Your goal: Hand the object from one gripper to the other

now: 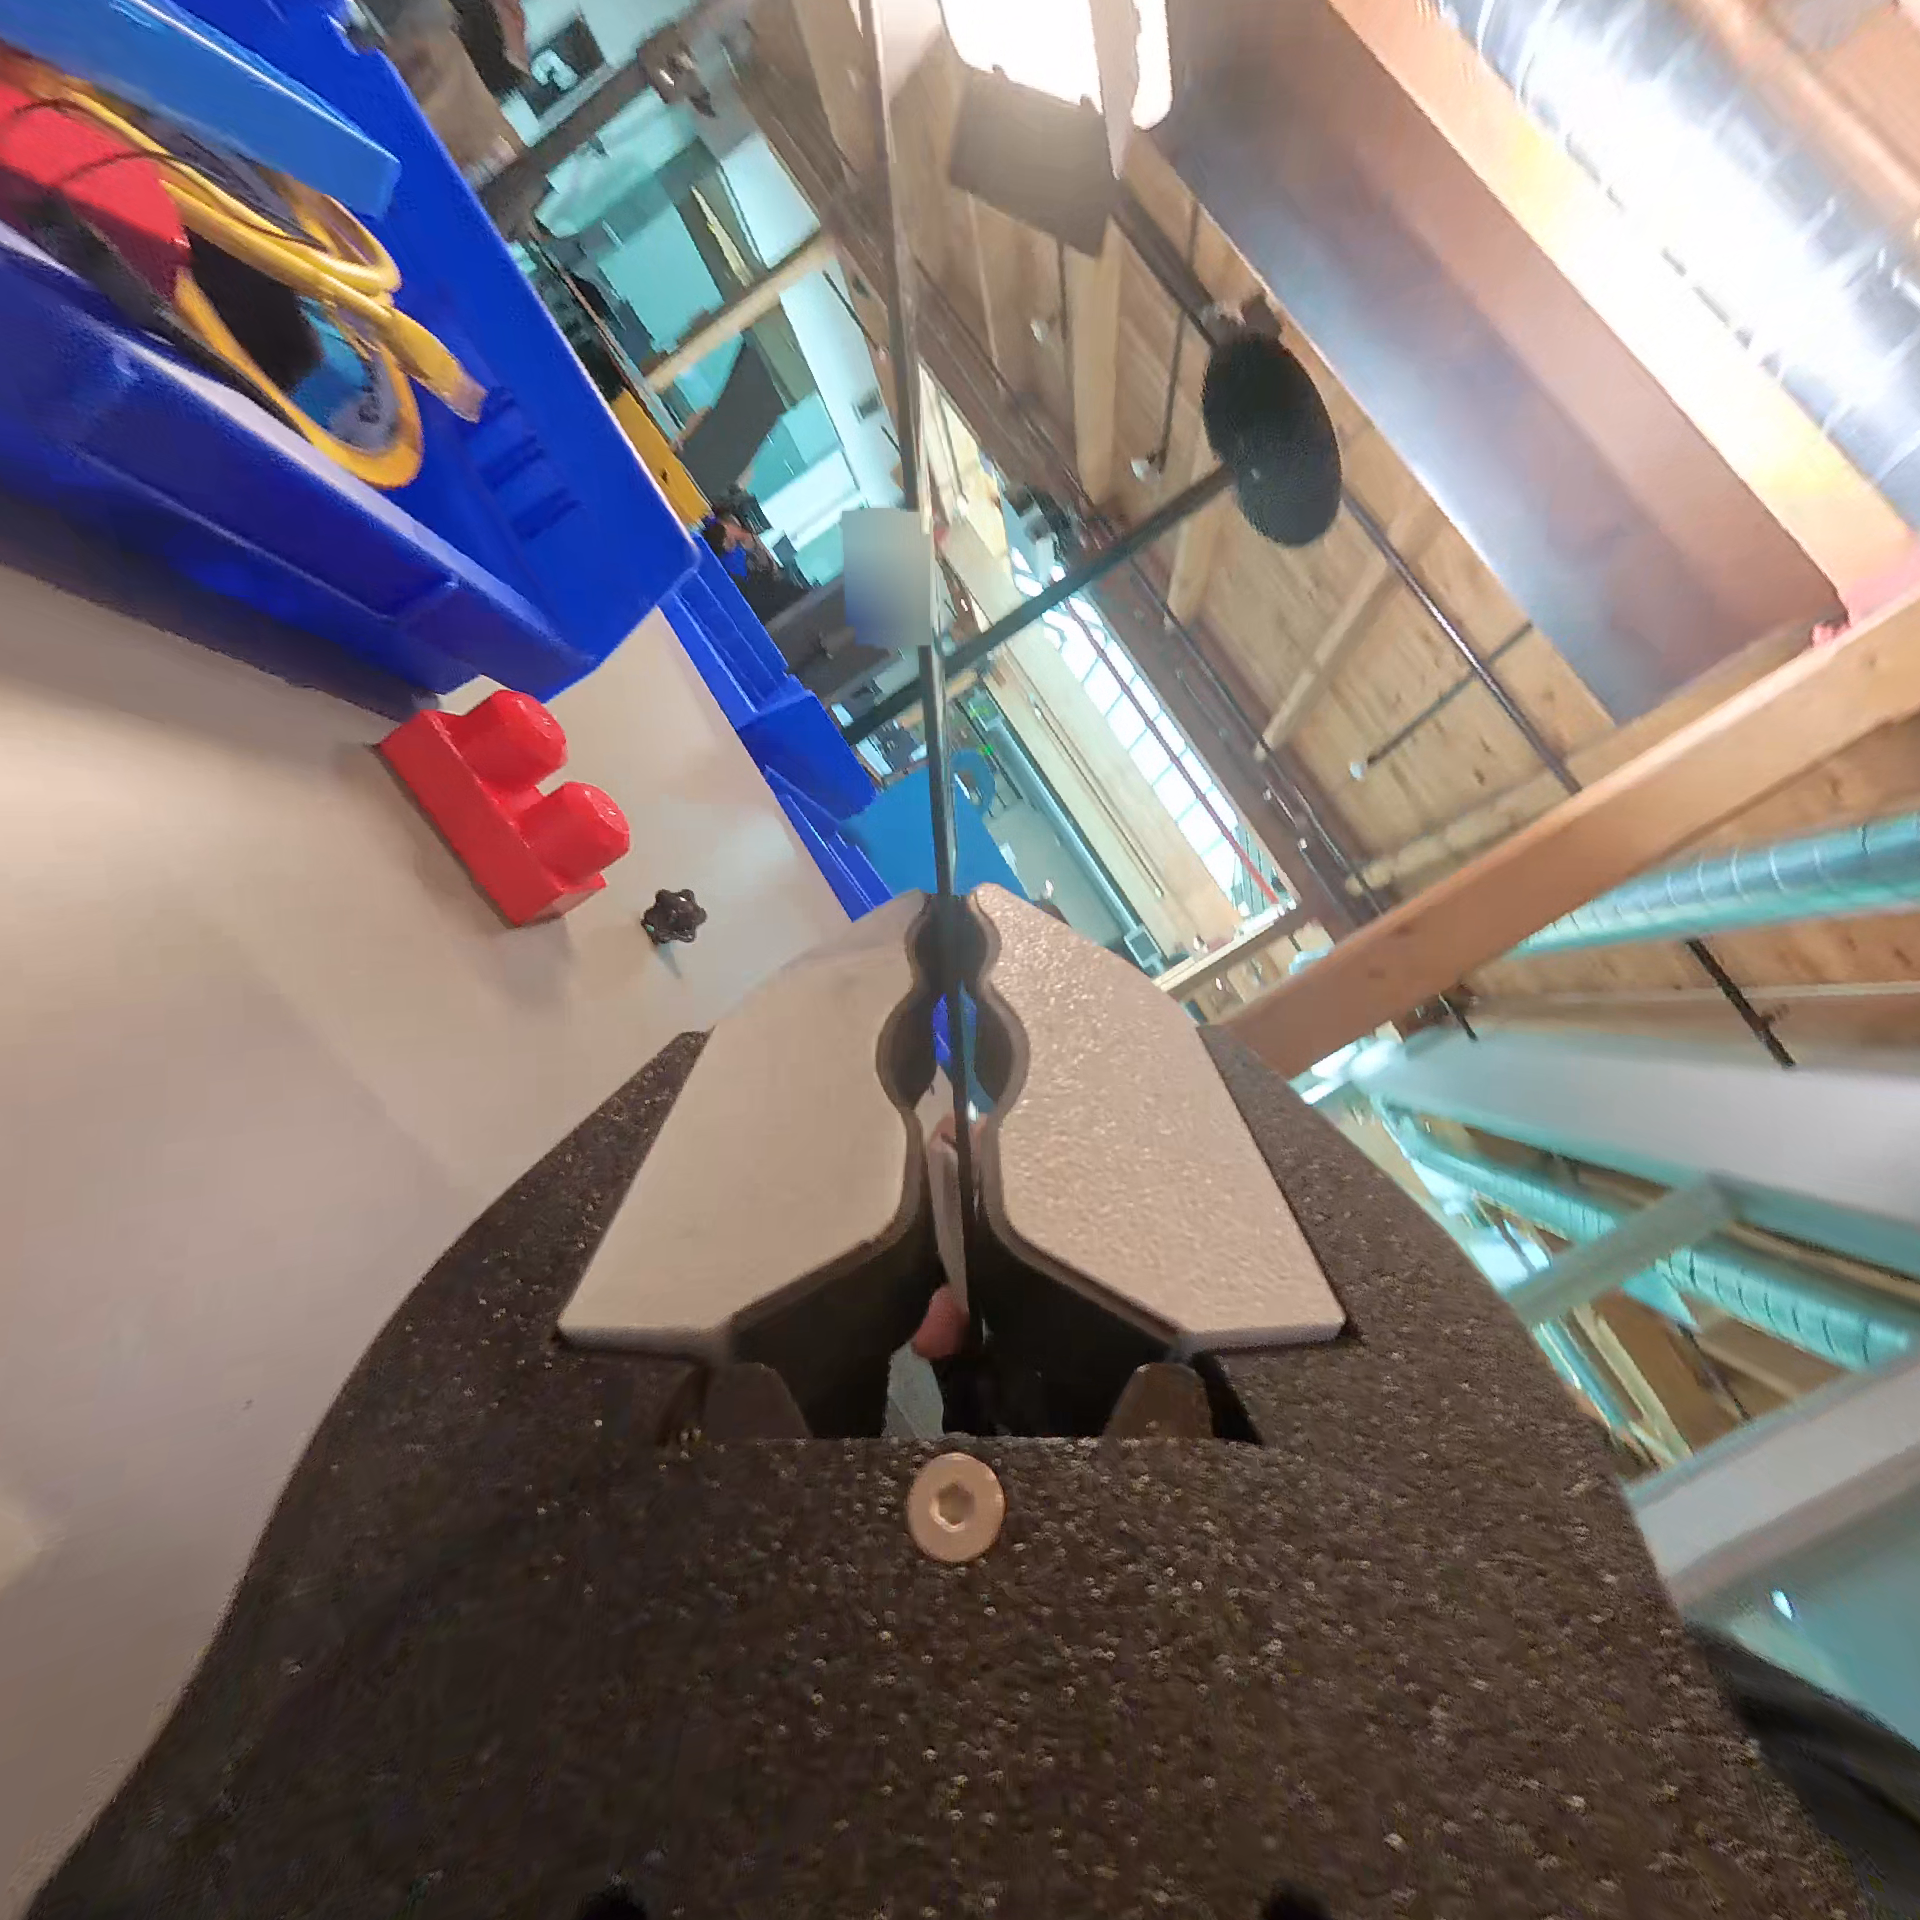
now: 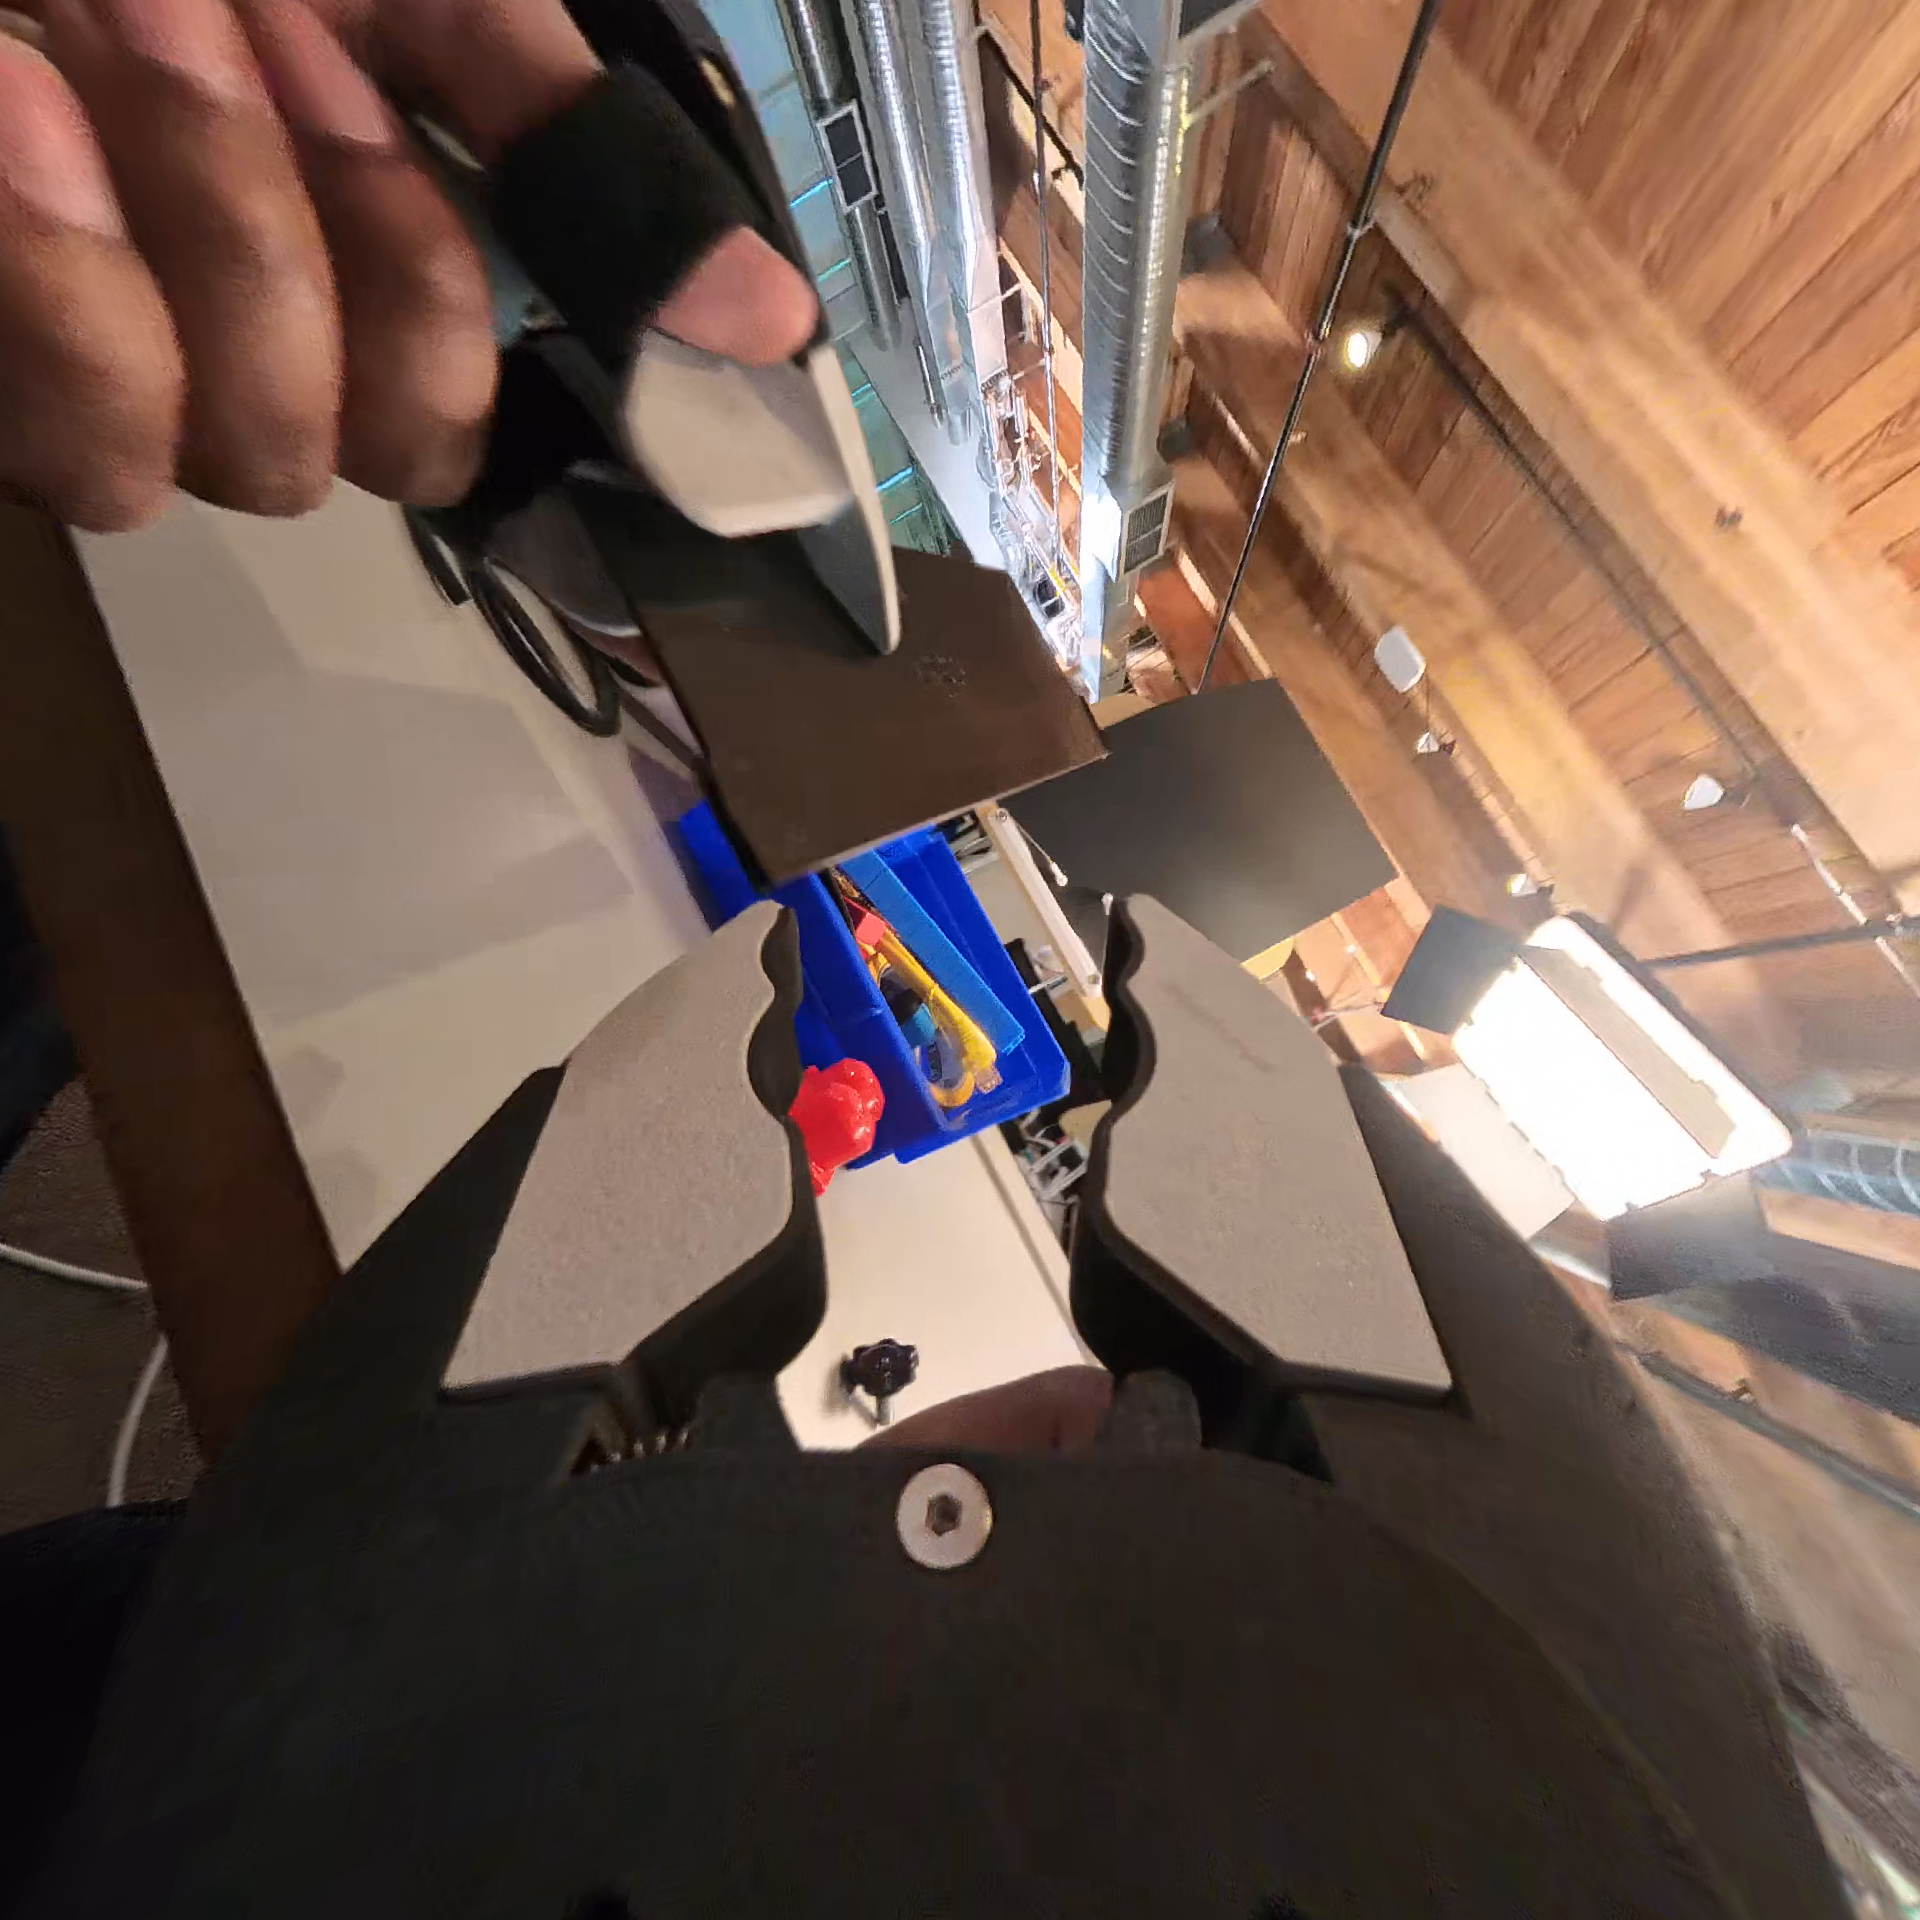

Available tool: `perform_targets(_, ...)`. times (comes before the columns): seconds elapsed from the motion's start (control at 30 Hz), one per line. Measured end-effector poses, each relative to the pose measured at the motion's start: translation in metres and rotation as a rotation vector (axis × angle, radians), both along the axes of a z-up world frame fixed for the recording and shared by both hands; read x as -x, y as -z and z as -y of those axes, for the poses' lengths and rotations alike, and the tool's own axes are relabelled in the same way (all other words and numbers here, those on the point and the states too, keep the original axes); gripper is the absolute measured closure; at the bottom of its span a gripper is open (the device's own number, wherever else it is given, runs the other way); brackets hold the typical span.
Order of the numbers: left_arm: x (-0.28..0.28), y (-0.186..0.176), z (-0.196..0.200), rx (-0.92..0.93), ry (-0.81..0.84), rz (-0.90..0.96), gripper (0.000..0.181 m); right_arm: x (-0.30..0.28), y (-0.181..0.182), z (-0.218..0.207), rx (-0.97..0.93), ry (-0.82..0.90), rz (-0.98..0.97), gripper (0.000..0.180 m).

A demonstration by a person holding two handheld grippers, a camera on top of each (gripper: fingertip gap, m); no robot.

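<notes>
Left claw (image 1: pixel 948 925) pressed shut on a thin dark plate (image 1: pixel 940 790), seen edge-on here as a black line running up and away from the fingertips. Right claw (image 2: pixel 945 914) spread wide with nothing between its fingers, tips just below the lower edge of the same thin dark plate (image 2: pixel 873 727), not touching it. In the right wrist view, flat dark face of the plate turned toward the camera, pinched at its upper part by the other claw (image 2: pixel 878 623), with a hand (image 2: pixel 239 260) in a black fingerless glove wrapped around that tool. Beyond, on the pale desk (image 1: pixel 208 1039), a small black knob (image 1: pixel 673 916) lying near a red two-stud toy block (image 1: pixel 509 805). Farther back, blue bins (image 1: pixel 499 436) at the block's far side, the nearest holding a coiled yellow cable (image 1: pixel 343 260) among other items. Same block (image 2: pixel 836 1112), knob (image 2: pixel 878 1363) and bin (image 2: pixel 935 997) visible through the right claw's gap.
</notes>
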State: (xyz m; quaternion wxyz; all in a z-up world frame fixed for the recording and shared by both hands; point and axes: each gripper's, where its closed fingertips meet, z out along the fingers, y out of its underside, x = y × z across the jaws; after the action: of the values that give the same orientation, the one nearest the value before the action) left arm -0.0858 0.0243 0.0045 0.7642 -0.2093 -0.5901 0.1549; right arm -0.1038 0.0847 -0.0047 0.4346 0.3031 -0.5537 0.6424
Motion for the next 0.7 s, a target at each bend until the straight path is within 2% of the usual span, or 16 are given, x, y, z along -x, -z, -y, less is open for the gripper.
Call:
perform_targets(0.3,-0.004,0.006,0.013,-0.077,-0.192,0.012,0.179,-0.028,0.016,0.011,-0.018,0.002,-0.131,0.121)
perform_targets(0.47,-0.003,0.005,0.008,-0.109,-0.188,0.005,0.179,-0.033,0.021,0.017,-0.026,0.023,-0.146,0.122)
perform_targets(0.57,0.001,0.005,-0.006,-0.088,-0.170,0.012,0.179,-0.026,0.020,0.020,0.006,0.108,-0.174,0.140)
perform_targets(0.63,0.006,0.005,-0.018,-0.065,-0.120,0.017,0.179,-0.020,0.017,0.019,0.028,0.142,-0.172,0.166)
perform_targets(0.7,0.009,0.002,-0.023,-0.021,-0.097,0.006,0.167,-0.012,0.008,0.014,0.067,0.162,-0.145,0.178)
